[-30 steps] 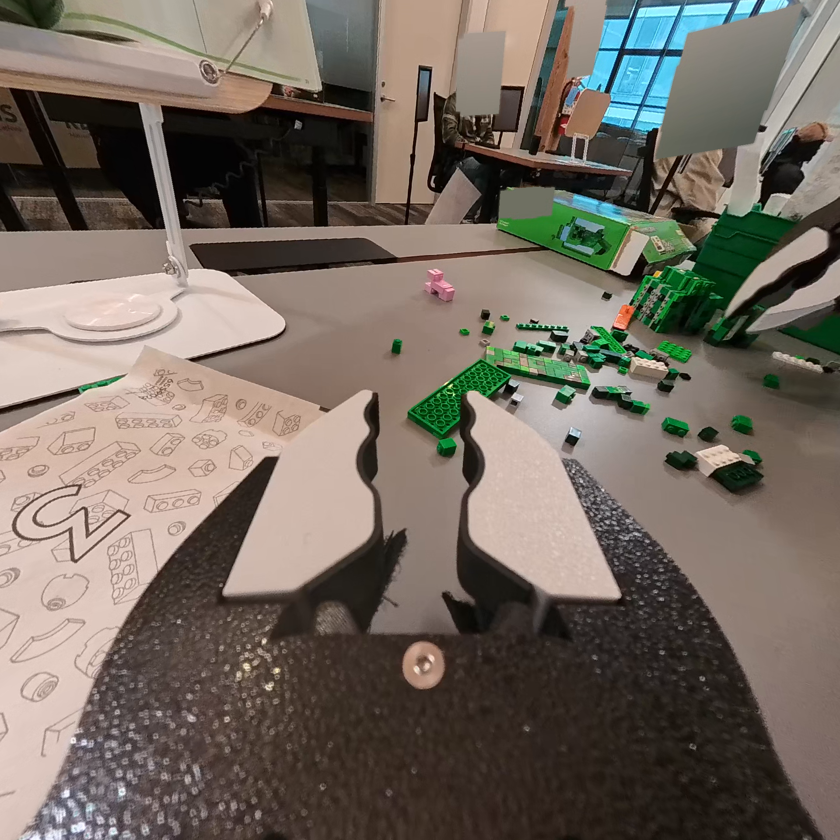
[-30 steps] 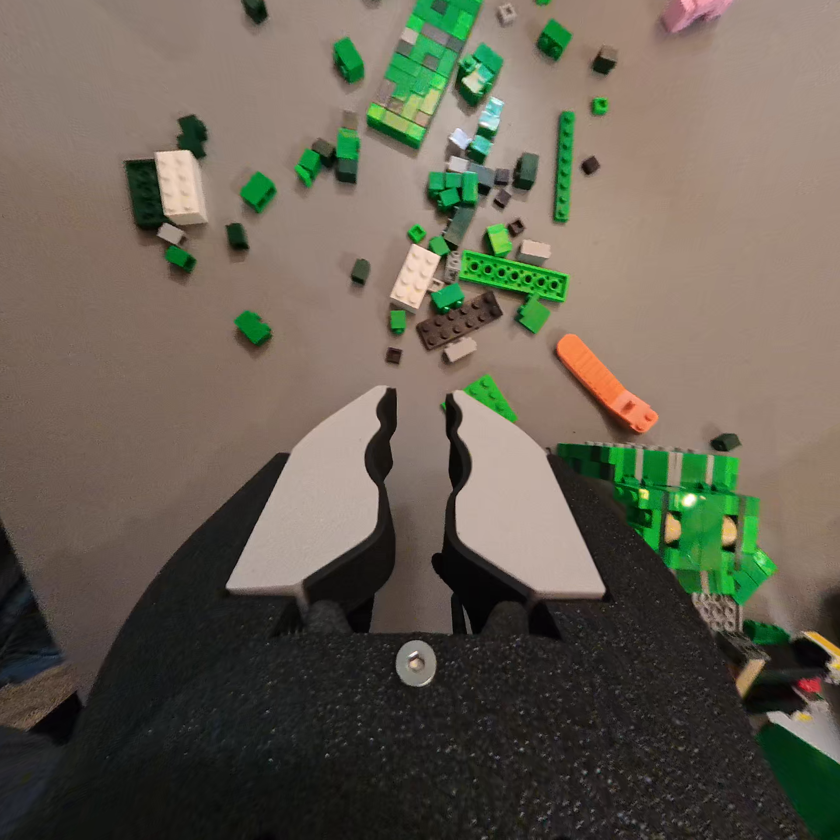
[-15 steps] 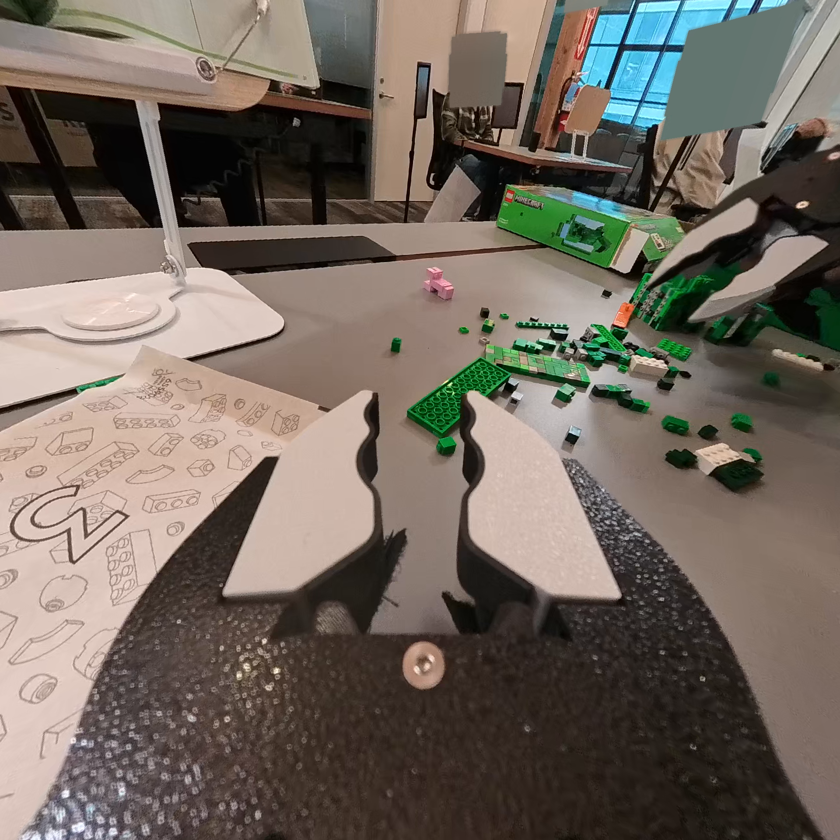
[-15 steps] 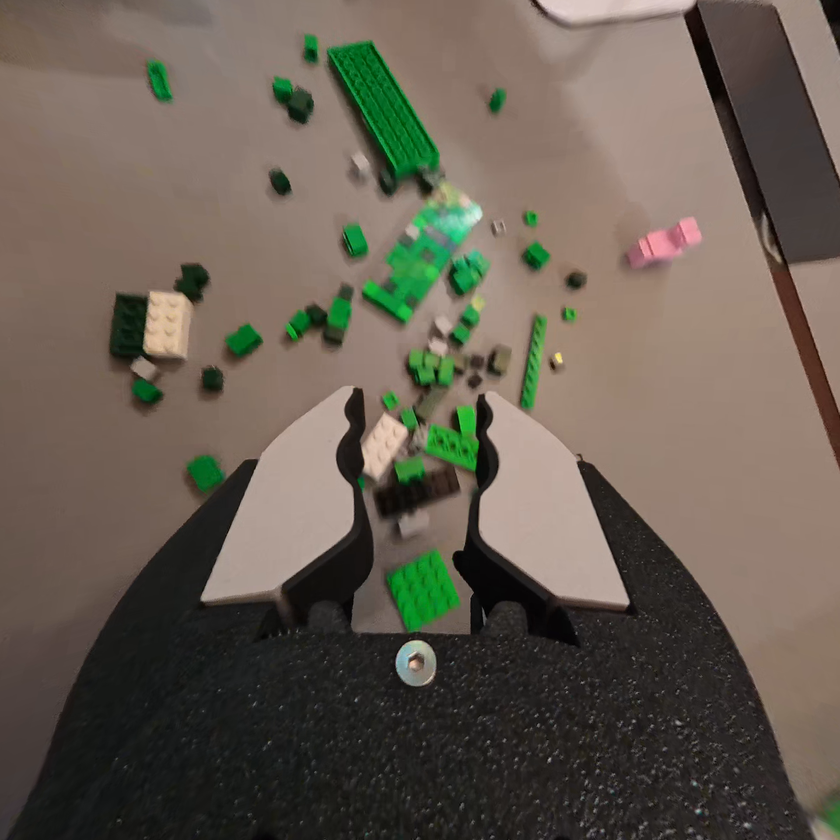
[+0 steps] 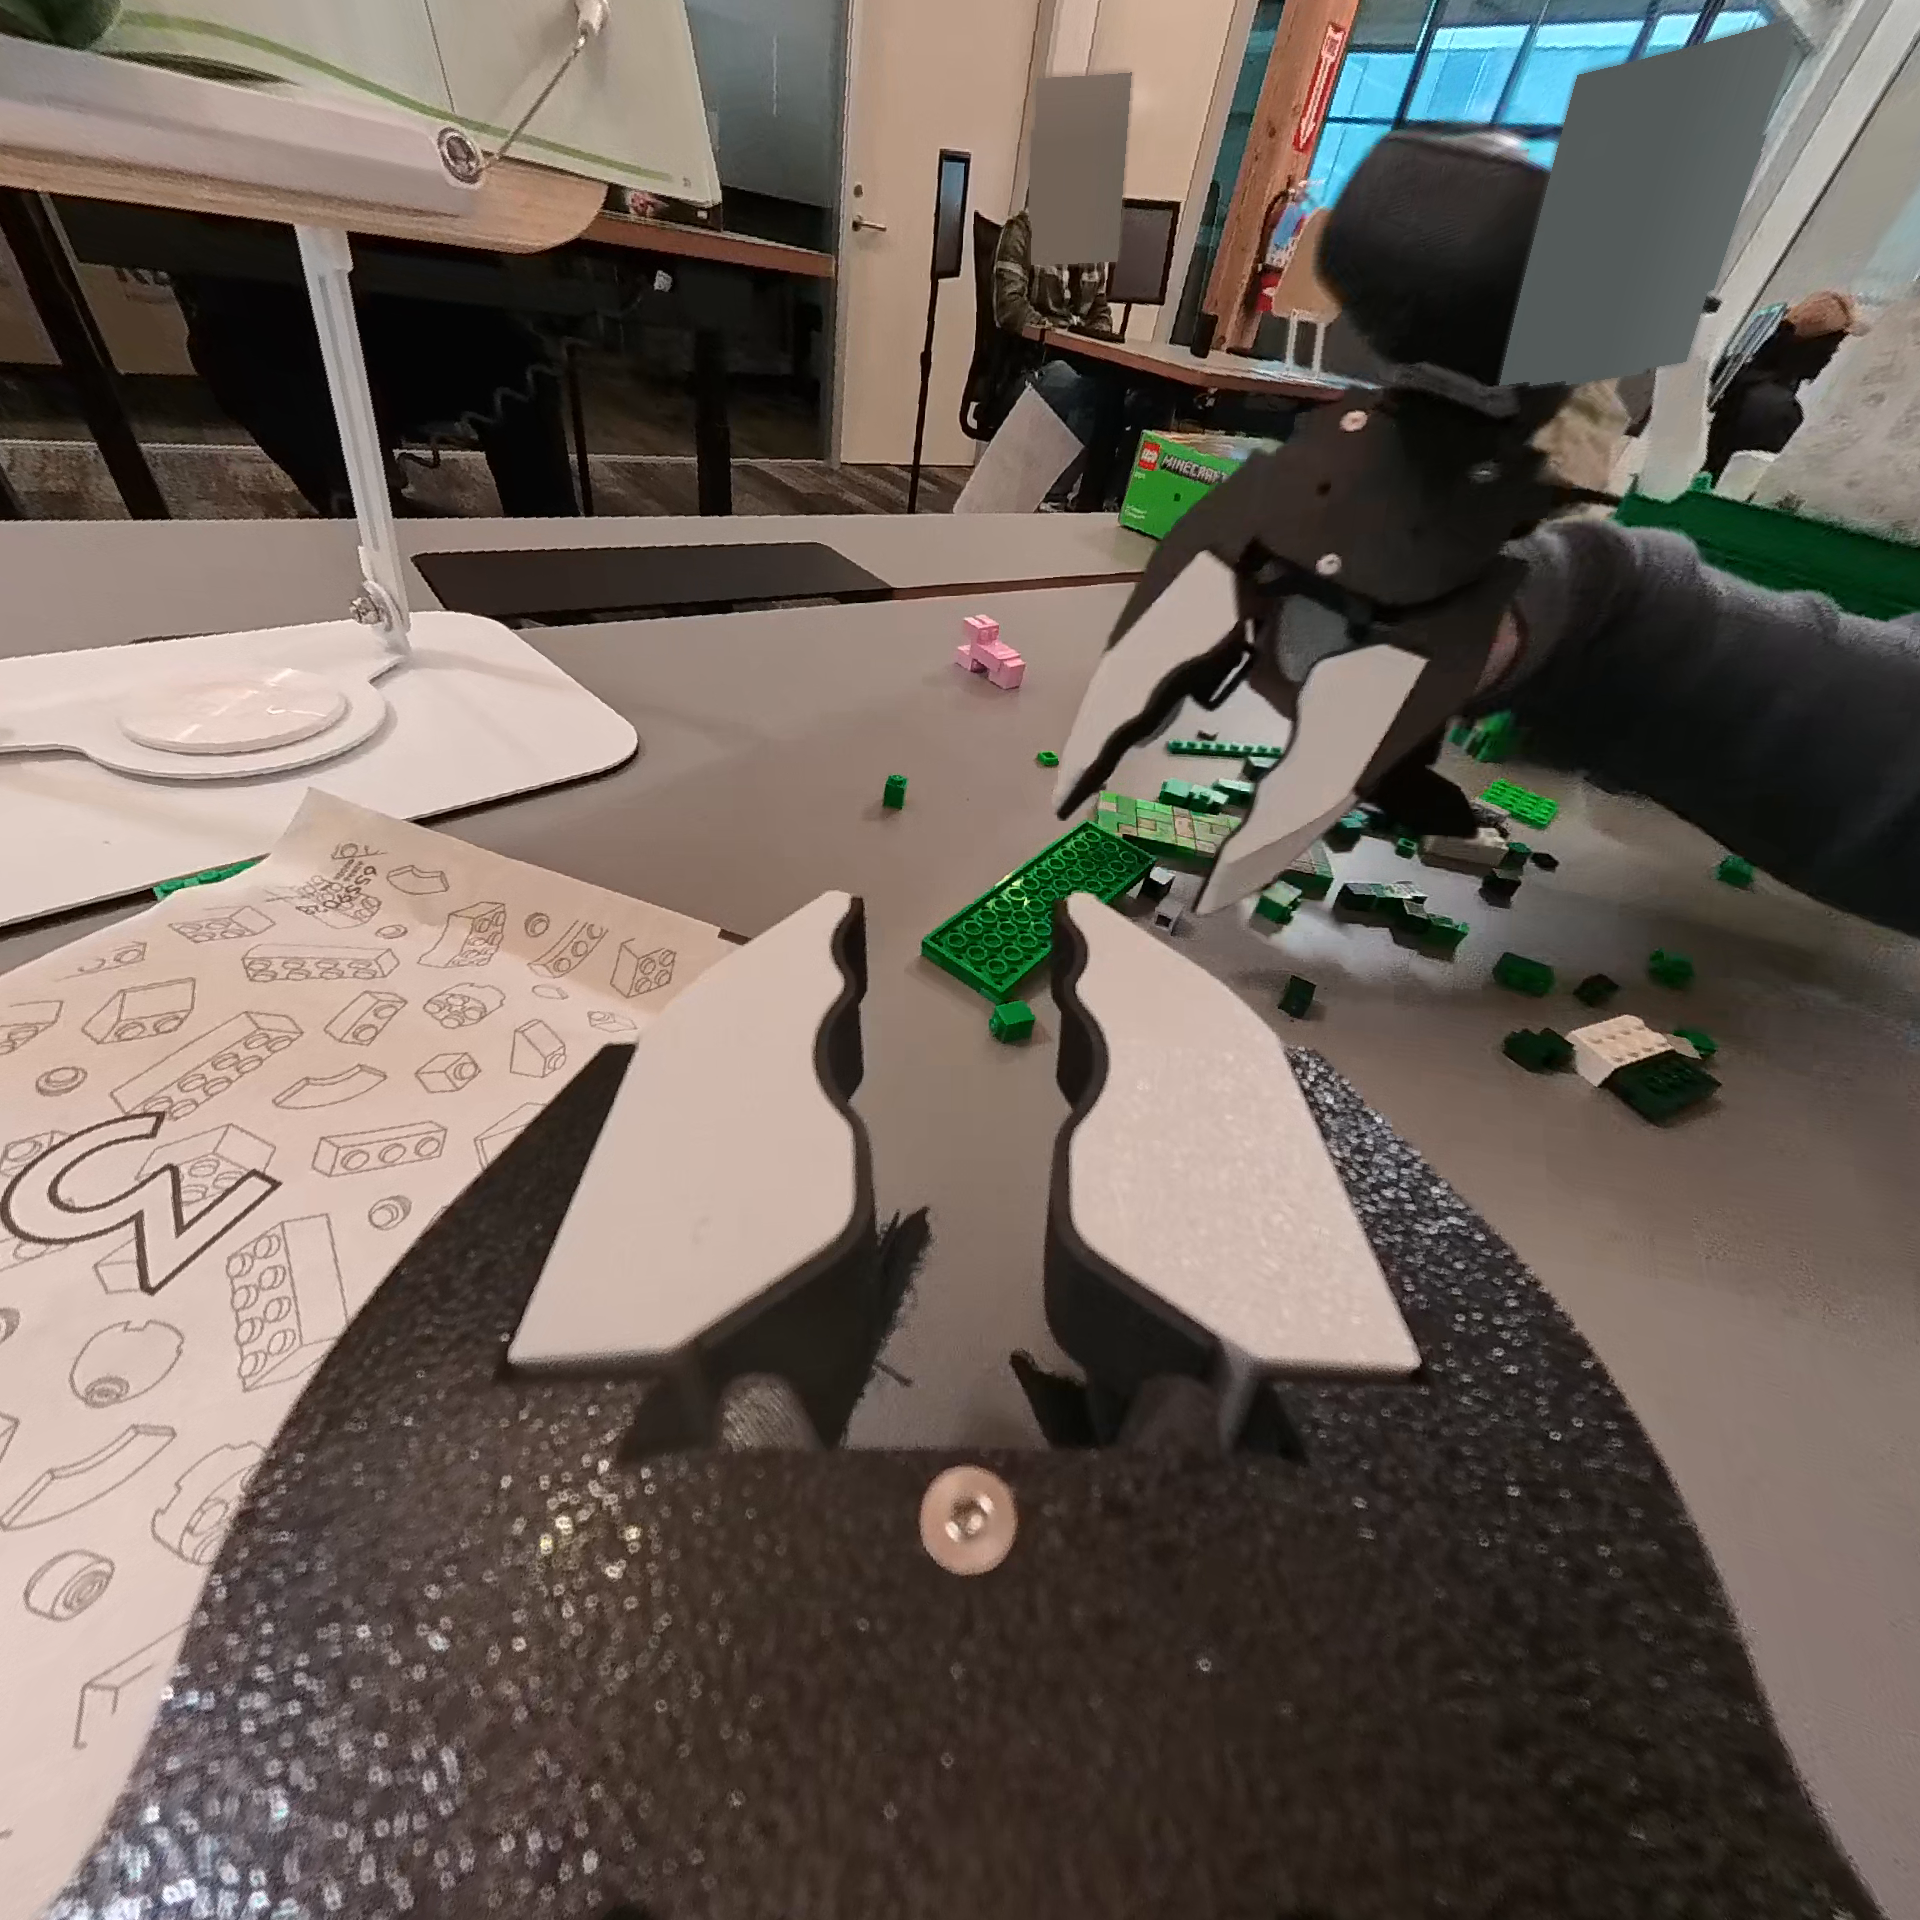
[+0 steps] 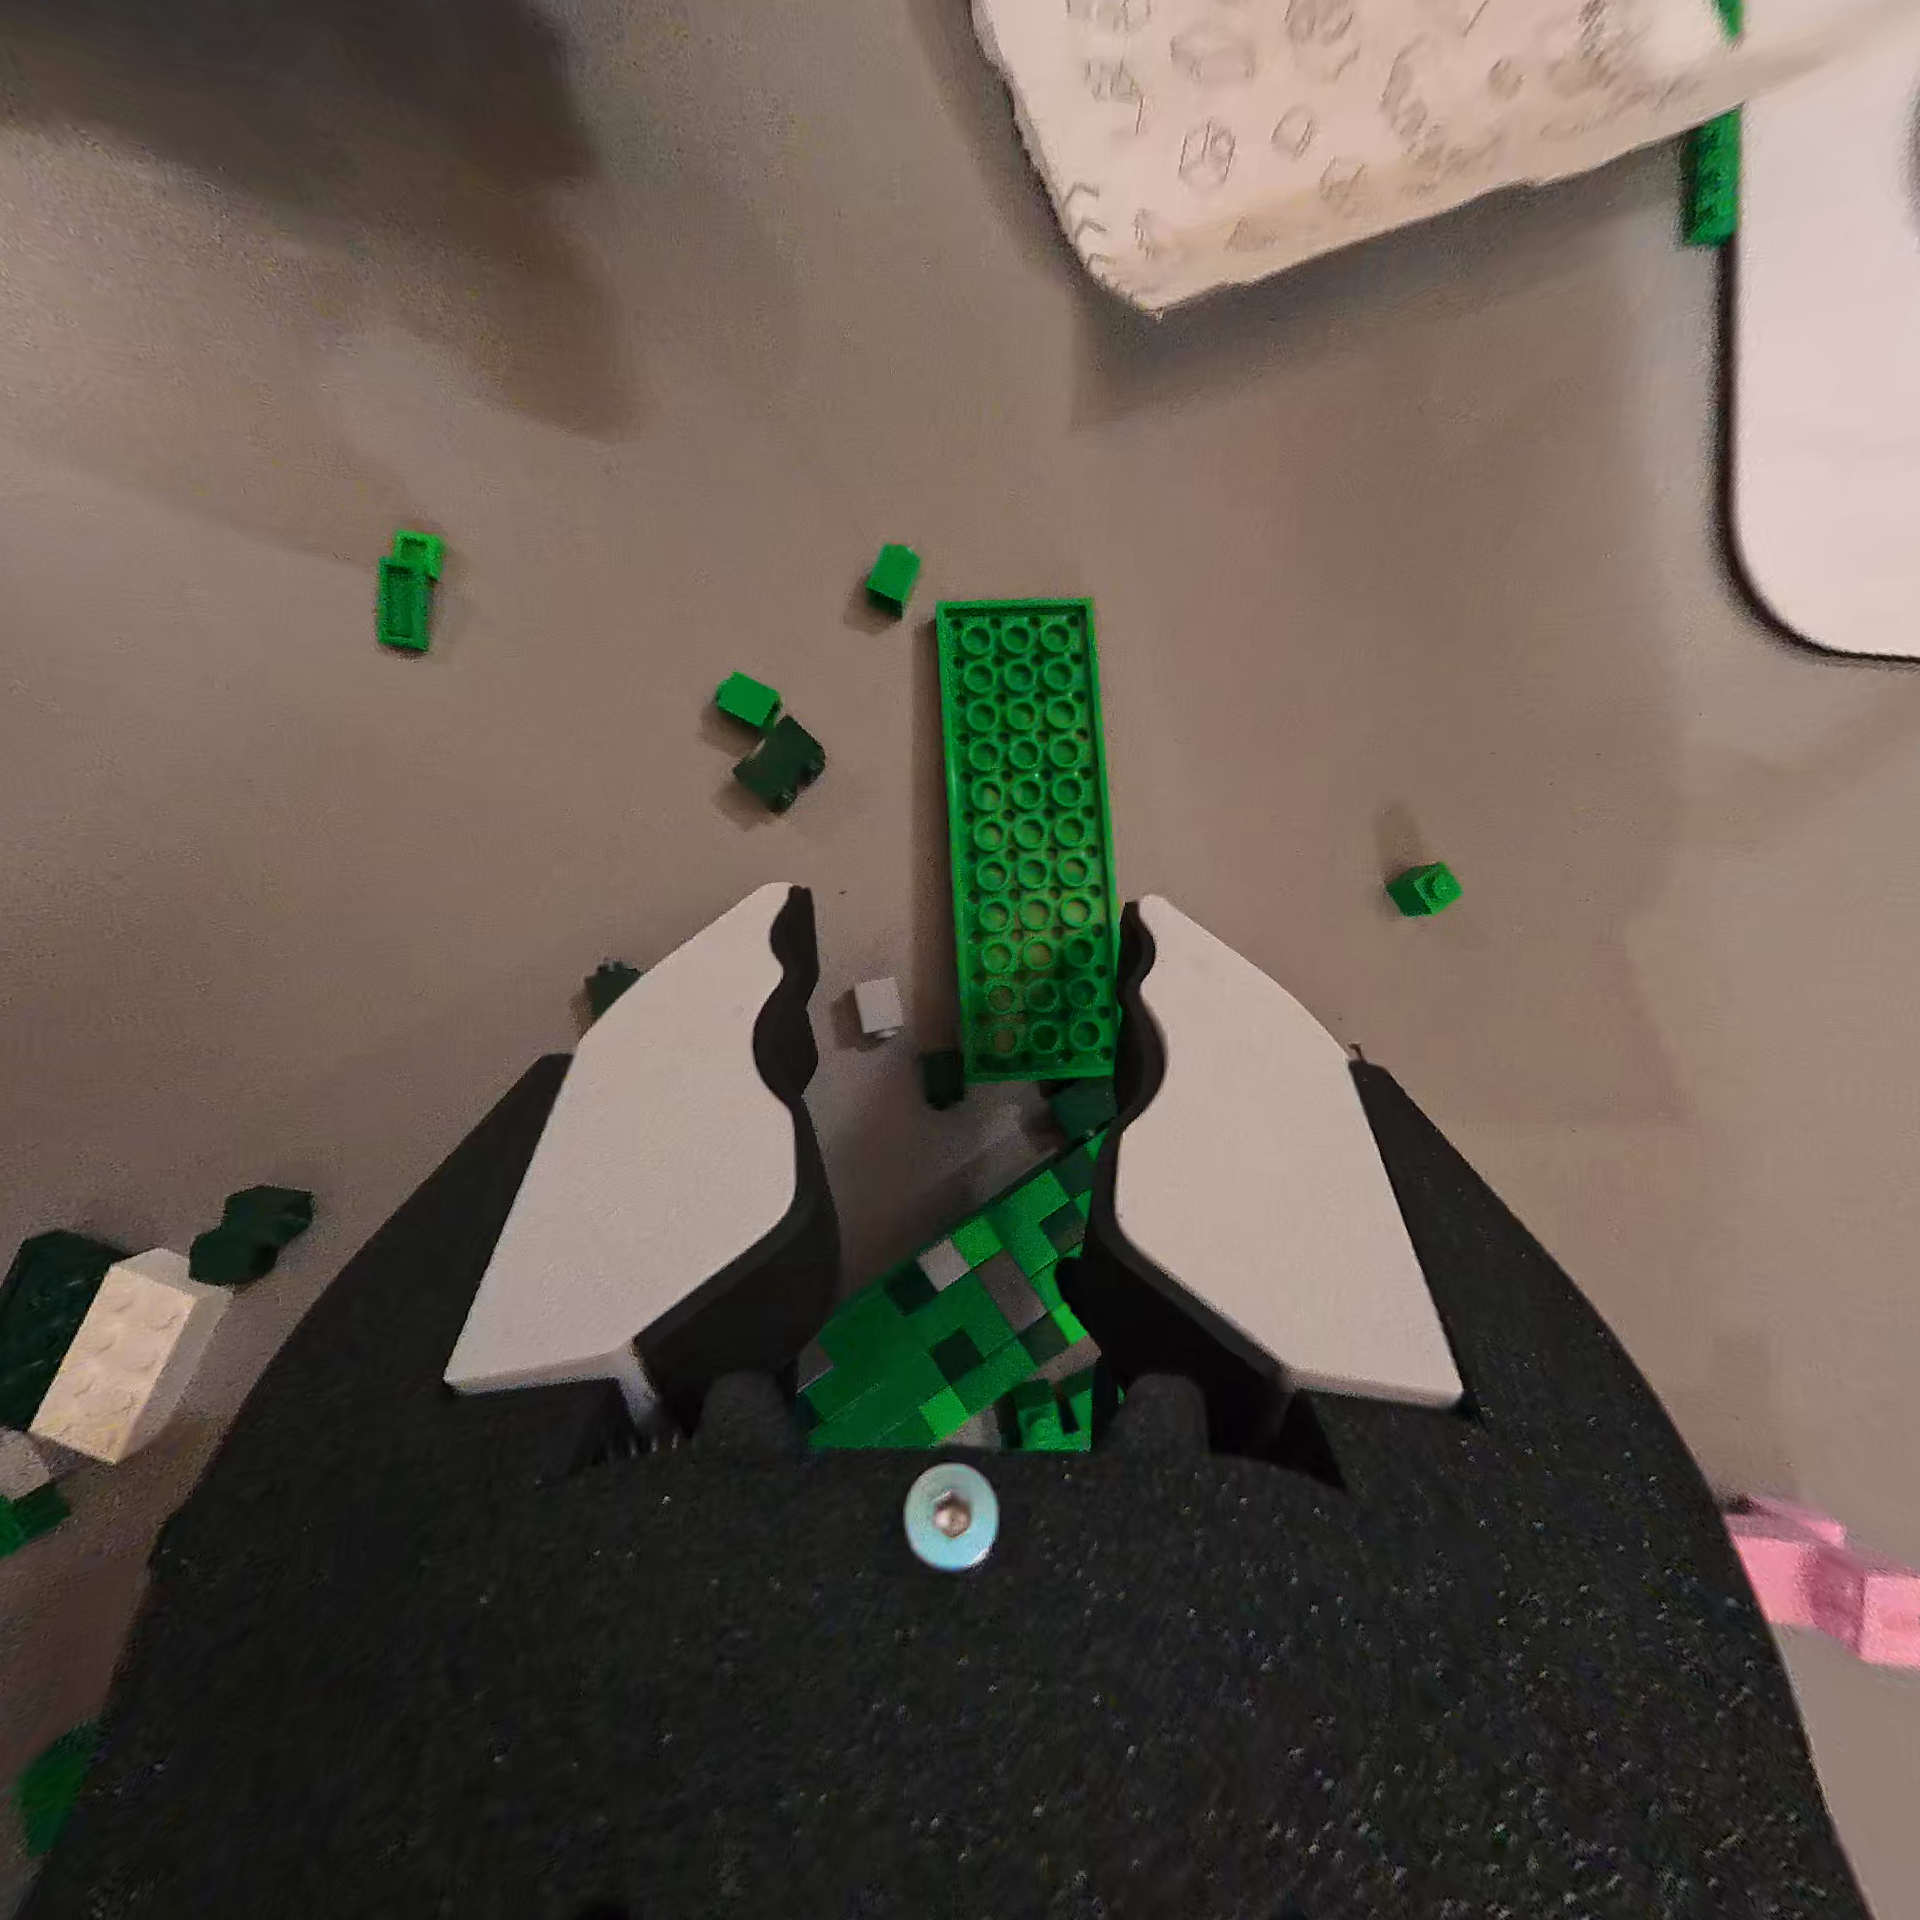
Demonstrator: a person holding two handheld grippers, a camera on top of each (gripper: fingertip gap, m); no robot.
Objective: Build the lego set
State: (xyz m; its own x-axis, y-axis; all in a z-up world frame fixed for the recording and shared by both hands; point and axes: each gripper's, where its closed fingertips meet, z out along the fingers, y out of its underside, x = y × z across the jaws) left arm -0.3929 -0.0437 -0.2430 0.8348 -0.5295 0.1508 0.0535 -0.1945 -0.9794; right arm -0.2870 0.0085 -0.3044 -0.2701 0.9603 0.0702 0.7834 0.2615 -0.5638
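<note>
Right gripper (image 6: pixel 966 914), jaws apart, empty, above long bright-green studded plastic plate (image 6: pixel 1029 831) on grey desk (image 6: pixel 416 883); left gripper (image 5: pixel 956 925) likewise parted, empty.

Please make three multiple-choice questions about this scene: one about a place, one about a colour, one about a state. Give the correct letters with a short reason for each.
1. Where does the small pink piece lie?
A. on the grey table
B. on the printed paper
C. inside the right gripper

2. What colour is the long studded plate?
A. orange
B. bright green
C. white

3. How is the left gripper?
A. shut on a brick
B. open and holding nothing
C. shut and holding nothing

Answers: 1 A, it sits on bare table beyond the bricks. 2 B, it is bright green in both views. 3 B, a clear gap shows between its fingers.
</note>
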